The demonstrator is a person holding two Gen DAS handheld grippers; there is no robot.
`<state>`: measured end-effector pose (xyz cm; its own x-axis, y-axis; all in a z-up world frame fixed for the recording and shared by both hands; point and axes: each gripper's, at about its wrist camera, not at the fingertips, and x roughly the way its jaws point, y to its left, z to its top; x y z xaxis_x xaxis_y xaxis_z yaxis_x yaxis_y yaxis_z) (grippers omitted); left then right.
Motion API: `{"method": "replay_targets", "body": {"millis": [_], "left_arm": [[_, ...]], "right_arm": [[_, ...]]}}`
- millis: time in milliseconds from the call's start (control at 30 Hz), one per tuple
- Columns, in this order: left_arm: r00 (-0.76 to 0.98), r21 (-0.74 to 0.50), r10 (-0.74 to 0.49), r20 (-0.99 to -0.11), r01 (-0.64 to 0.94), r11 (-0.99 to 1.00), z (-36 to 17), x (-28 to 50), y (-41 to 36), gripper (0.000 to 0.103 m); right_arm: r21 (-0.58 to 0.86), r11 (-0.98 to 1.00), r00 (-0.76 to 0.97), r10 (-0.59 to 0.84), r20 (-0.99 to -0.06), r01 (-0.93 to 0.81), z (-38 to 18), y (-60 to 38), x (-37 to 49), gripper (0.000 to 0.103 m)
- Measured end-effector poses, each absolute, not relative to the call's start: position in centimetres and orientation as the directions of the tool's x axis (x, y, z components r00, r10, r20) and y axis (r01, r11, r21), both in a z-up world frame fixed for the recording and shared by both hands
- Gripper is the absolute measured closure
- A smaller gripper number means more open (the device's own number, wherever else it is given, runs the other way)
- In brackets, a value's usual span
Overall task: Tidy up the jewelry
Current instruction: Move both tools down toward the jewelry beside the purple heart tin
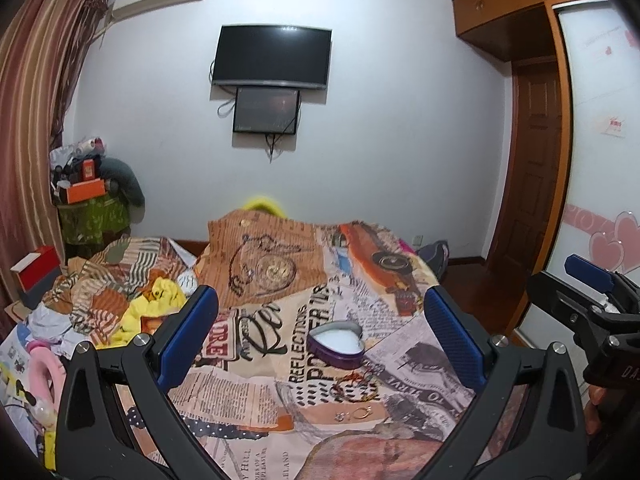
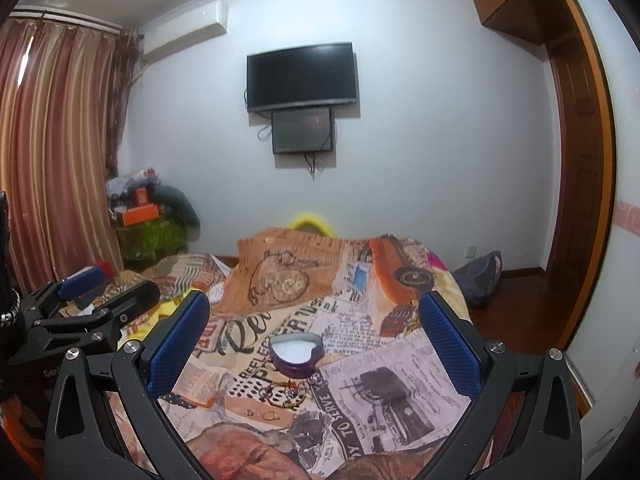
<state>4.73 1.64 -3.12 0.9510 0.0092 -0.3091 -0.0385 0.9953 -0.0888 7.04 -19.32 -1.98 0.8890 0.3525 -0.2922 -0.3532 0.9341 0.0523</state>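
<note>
An open purple heart-shaped tin with a white lining sits on the newspaper-print bedspread; it also shows in the right wrist view. Just in front of it lie a beaded bracelet, a gold ring and small earrings. The right wrist view shows the bracelet, the ring and an earring. My left gripper is open and empty, raised short of the jewelry. My right gripper is open and empty, beside it.
A heap of clothes and yellow fabric lies at the bed's left, with a red box. A wooden door and wardrobe stand right. A TV hangs on the far wall. Curtains hang left.
</note>
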Motion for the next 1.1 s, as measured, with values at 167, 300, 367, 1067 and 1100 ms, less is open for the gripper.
{"method": "replay_targets", "body": {"millis": [167, 300, 367, 1067, 1100], "left_arm": [[0.915, -0.069, 0.036, -0.401, -0.069, 0.995, -5.5, 7.3, 2.8, 0.000], [0.879, -0.053, 0.043, -0.475, -0.078, 0.996, -7.7, 8.9, 3.4, 0.000], [0.859, -0.043, 0.041, -0.509, -0.074, 0.996, -9.0, 9.7, 3.7, 0.000], [0.659, -0.132, -0.105, -0.745, 0.008, 0.991, -18.0, 14.7, 4.3, 0.039], [0.651, -0.138, -0.112, -0.751, 0.012, 0.990, -18.3, 14.9, 4.3, 0.041]], "right_arm": [[0.039, 0.931, 0.857, 0.350, -0.379, -0.362, -4.1, -18.7, 9.3, 0.000], [0.032, 0.927, 0.822, 0.347, -0.451, -0.373, -6.2, -18.3, 10.9, 0.000], [0.027, 0.926, 0.804, 0.342, -0.485, -0.377, -7.2, -18.1, 11.6, 0.000], [0.152, 0.826, 0.444, 0.436, -0.783, -0.543, -17.1, -13.8, 17.0, 0.055], [0.159, 0.820, 0.432, 0.442, -0.786, -0.549, -17.3, -13.7, 17.0, 0.058]]}}
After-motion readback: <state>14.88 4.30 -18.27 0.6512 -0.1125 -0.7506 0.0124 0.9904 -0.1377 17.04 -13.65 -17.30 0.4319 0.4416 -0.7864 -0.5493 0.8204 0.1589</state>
